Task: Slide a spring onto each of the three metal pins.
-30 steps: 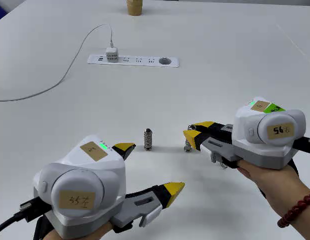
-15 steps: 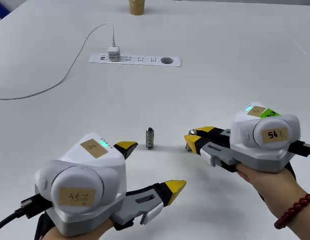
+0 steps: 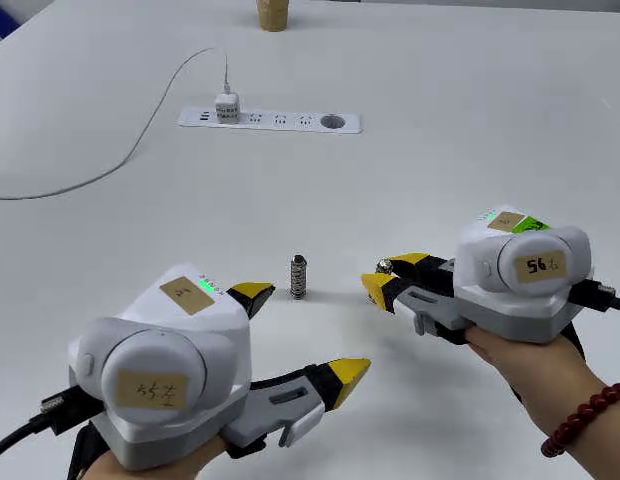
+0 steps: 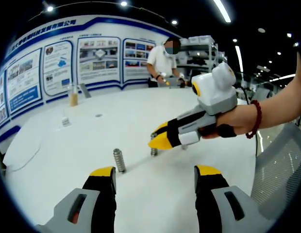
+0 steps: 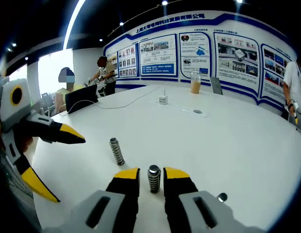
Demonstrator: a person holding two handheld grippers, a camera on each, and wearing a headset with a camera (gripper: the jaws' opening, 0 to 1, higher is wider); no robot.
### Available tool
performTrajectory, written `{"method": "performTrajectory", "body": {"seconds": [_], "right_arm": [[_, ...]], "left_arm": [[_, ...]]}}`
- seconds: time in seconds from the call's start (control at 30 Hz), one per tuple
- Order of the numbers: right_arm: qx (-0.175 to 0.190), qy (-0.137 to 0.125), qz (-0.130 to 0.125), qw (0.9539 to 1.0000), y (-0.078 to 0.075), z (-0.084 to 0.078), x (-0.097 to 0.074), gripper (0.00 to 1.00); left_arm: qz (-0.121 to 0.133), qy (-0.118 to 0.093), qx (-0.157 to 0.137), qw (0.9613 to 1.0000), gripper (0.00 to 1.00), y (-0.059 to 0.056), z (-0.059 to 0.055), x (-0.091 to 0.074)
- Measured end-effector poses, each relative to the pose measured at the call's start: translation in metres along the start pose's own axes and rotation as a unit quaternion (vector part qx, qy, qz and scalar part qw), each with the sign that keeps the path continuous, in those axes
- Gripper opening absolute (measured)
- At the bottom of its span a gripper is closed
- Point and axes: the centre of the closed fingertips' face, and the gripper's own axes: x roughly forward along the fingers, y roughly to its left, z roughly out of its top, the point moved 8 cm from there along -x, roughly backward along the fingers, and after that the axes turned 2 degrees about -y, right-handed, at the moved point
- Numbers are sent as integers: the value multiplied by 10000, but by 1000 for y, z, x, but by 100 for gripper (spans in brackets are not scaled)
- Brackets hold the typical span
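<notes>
Left gripper jaws wide apart, right gripper jaws close together.

White table, mostly bare. Far side: power strip with white charger plugged in, cable trailing off left. Tan cup at far edge. Near middle: spring standing upright. Second spring just right of it, upright too. Small metal stud further right, probably bare pin, too tiny to call.

Power strip, white cable, cup

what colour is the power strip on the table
The power strip is white, clearest in the head view.
</notes>
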Motion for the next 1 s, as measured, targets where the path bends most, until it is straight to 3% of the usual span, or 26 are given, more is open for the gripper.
{"method": "performTrajectory", "body": {"seconds": [0.23,0.67,1.0], "right_arm": [[280,-43,-38,9996,1,9,-14,28],[416,-279,-157,9986,-5,21,-48,40],[276,-115,-92,9995,-12,18,-71,47]], "left_arm": [[28,-90,-52,9999,66,0,3,0],[-35,-43,98,9999,66,-5,7,3],[-101,20,136,9999,63,-12,8,7]]}}
